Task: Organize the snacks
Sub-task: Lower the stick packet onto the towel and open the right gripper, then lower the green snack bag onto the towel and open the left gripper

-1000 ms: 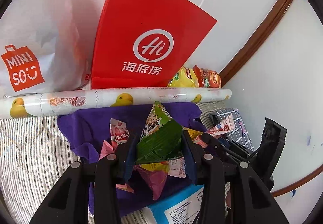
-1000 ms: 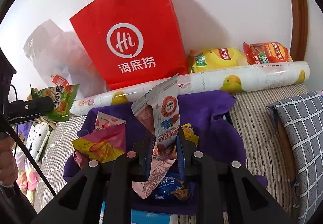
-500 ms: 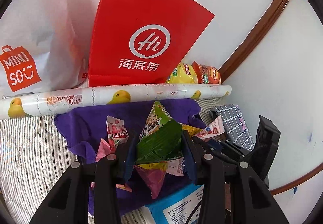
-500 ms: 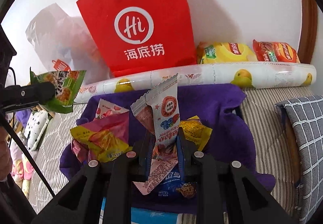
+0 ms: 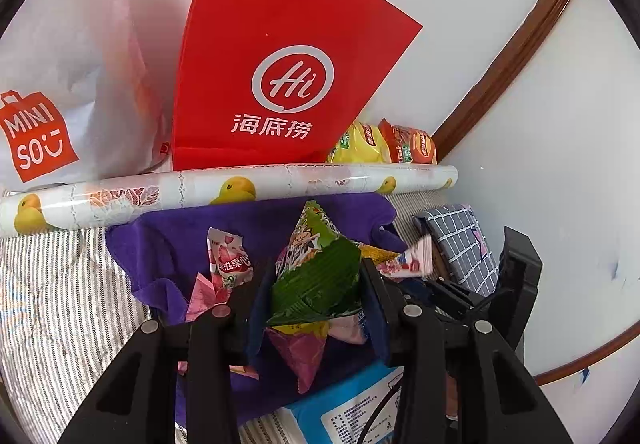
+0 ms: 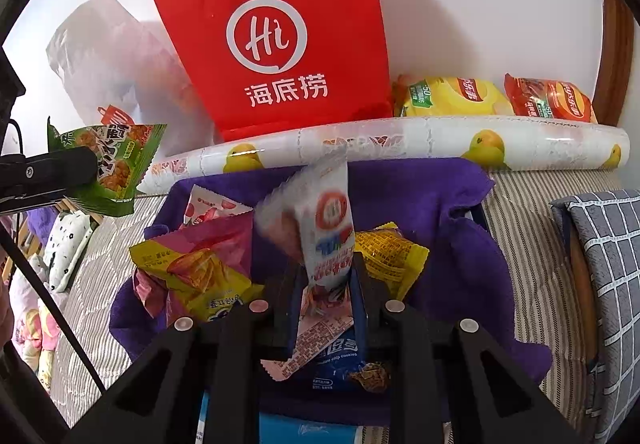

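My left gripper (image 5: 316,284) is shut on a green snack packet (image 5: 316,276) and holds it above a purple cloth (image 5: 256,228) strewn with small snack packets. The green packet also shows at the left of the right wrist view (image 6: 116,163). My right gripper (image 6: 326,276) is shut on a white and pink snack packet (image 6: 326,228), upright and blurred. That packet also shows in the left wrist view (image 5: 408,264). A red paper bag (image 5: 280,83) stands against the wall behind the cloth, also seen in the right wrist view (image 6: 280,43).
A rolled duck-print sheet (image 6: 400,143) lies between cloth and bag. A white MINISO bag (image 5: 60,91) stands left of the red bag. Yellow (image 6: 452,97) and red (image 6: 548,99) chip bags lie at the wall. A checked cushion (image 6: 604,264) is at the right. A blue box (image 5: 348,408) lies near.
Both grippers have moved forward and up toward the red bag with their packets. The white and pink packet in the right gripper now swings and blurs.
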`<act>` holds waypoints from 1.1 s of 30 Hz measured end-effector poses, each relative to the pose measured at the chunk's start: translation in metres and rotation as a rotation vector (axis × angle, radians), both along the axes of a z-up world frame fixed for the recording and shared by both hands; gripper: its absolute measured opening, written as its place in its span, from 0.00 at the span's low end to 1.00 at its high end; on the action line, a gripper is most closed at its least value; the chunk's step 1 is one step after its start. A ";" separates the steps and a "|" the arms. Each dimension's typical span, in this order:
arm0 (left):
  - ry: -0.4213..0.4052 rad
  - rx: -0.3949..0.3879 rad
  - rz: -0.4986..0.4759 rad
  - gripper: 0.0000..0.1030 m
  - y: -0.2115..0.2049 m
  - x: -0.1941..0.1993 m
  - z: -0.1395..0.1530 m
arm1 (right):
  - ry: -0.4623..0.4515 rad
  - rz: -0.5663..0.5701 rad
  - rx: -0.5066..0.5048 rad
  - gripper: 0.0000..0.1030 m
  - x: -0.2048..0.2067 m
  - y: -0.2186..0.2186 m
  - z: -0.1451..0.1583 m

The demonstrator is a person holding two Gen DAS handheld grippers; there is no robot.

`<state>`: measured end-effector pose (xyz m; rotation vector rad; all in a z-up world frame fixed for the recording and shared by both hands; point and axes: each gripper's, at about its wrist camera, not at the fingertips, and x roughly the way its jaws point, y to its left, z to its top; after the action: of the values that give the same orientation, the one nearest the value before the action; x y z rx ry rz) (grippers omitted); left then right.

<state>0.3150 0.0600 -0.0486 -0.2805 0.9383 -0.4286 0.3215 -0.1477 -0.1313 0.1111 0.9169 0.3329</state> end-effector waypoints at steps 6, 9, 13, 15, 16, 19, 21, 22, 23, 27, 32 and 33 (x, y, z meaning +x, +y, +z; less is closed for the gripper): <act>0.003 0.001 -0.003 0.39 -0.001 0.001 -0.001 | 0.024 0.010 -0.016 0.26 0.001 0.006 -0.008; 0.002 0.001 -0.005 0.39 -0.002 0.001 -0.002 | 0.021 0.019 -0.017 0.32 0.000 0.008 -0.007; 0.004 0.002 -0.005 0.39 -0.002 0.001 -0.002 | 0.010 0.012 -0.018 0.39 0.000 0.006 -0.005; 0.006 0.003 -0.006 0.39 -0.002 0.001 -0.003 | 0.007 0.006 -0.013 0.43 0.000 0.005 -0.003; 0.008 0.003 -0.005 0.39 -0.003 0.001 -0.003 | 0.004 0.003 -0.010 0.44 0.000 0.004 -0.002; 0.010 0.003 -0.001 0.39 -0.001 0.001 -0.004 | -0.009 -0.006 -0.003 0.46 0.000 0.000 0.002; 0.011 0.000 0.006 0.39 0.002 0.002 -0.005 | -0.023 -0.013 0.006 0.51 -0.001 -0.003 0.005; 0.012 -0.002 0.011 0.39 0.004 0.002 -0.005 | -0.032 -0.017 0.012 0.52 -0.002 -0.004 0.007; 0.013 -0.005 0.016 0.39 0.006 0.002 -0.005 | -0.040 -0.019 0.017 0.53 -0.003 -0.005 0.009; 0.020 -0.018 0.036 0.39 0.013 0.004 -0.007 | -0.071 -0.016 0.025 0.56 -0.006 -0.006 0.016; 0.029 -0.026 0.042 0.39 0.013 0.008 -0.011 | -0.093 -0.023 0.034 0.59 -0.009 -0.010 0.022; 0.033 -0.028 0.040 0.39 0.012 0.009 -0.013 | -0.092 -0.024 0.037 0.61 -0.009 -0.011 0.022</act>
<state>0.3238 0.0719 -0.0615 -0.3322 0.9580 -0.4013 0.3126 -0.1586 -0.1092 0.1400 0.8175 0.3301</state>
